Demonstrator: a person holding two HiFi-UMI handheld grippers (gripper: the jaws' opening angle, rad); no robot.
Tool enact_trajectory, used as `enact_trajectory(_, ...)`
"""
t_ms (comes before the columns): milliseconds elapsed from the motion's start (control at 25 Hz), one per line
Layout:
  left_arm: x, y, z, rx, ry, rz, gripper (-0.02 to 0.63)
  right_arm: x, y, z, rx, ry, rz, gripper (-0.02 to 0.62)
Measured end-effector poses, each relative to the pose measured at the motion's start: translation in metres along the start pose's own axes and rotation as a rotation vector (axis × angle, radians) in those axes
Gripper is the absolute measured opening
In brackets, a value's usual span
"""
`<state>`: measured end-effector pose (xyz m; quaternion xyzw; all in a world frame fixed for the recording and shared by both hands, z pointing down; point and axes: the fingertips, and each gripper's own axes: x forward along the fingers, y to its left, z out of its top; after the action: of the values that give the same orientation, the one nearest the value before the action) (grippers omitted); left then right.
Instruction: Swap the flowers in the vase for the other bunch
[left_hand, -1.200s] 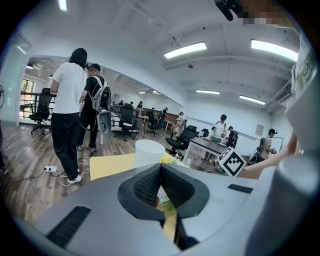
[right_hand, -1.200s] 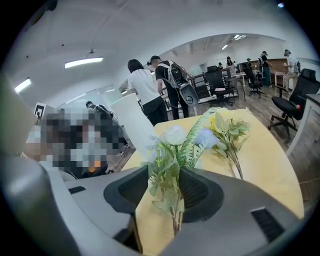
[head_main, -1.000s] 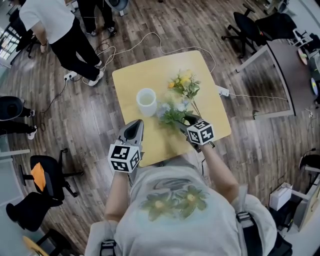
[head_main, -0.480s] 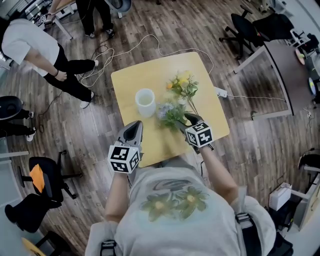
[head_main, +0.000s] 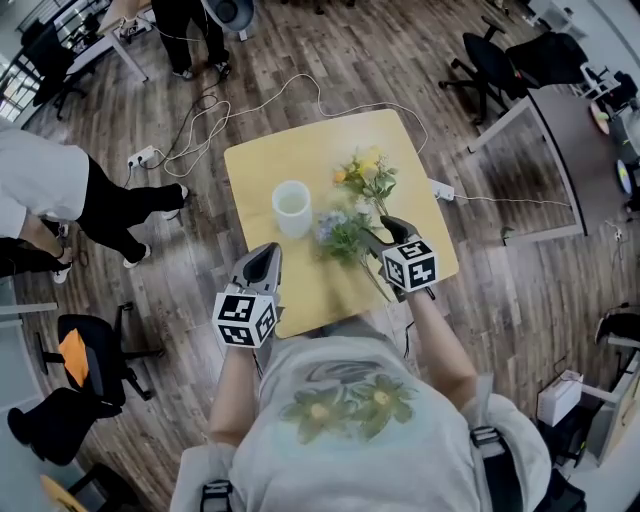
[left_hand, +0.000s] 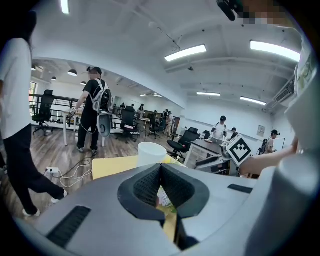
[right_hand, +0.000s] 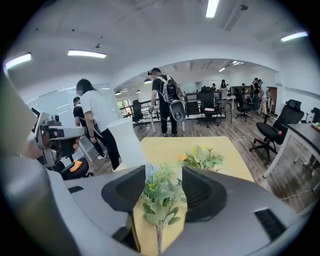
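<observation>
A white vase (head_main: 292, 207) stands empty near the middle of the yellow table (head_main: 260, 160). To its right lies a bunch with yellow flowers (head_main: 368, 175). A blue-and-green bunch (head_main: 342, 232) lies nearer me, its stem pointing back under my right gripper (head_main: 381, 232). In the right gripper view that bunch (right_hand: 161, 197) shows between the jaws, which have just been opening; the pads stand clear of the leaves. My left gripper (head_main: 268, 256) hovers over the table's front edge, left of the bunches, with its pads (left_hand: 150, 182) meeting at the tips and nothing held.
A white power strip (head_main: 445, 186) and its cable hang at the table's right edge. Cables (head_main: 215, 115) trail over the wooden floor behind. A person (head_main: 60, 190) walks at the left. Office chairs (head_main: 500, 55) and a desk (head_main: 560, 120) stand at the right.
My right gripper has lifted and drawn slightly back to the right, jaws wider, with the blue-and-green bunch staying put on the table. The person in white has moved left. My left gripper is still.
</observation>
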<state>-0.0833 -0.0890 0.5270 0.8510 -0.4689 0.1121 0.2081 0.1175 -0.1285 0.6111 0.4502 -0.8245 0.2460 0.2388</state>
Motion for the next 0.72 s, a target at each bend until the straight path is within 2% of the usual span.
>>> enact_trajectory(200,0.0,0.008,0.005,-0.003,-0.003,0.013,0.015,-0.001,-0.018,0.025,-0.023,-0.037,-0.037,0.223)
enact_trajectory(720,0.018,0.025,0.009,-0.024,0.012,0.04,0.015,0.035,-0.066,0.06,-0.062,-0.018,-0.078,0.233)
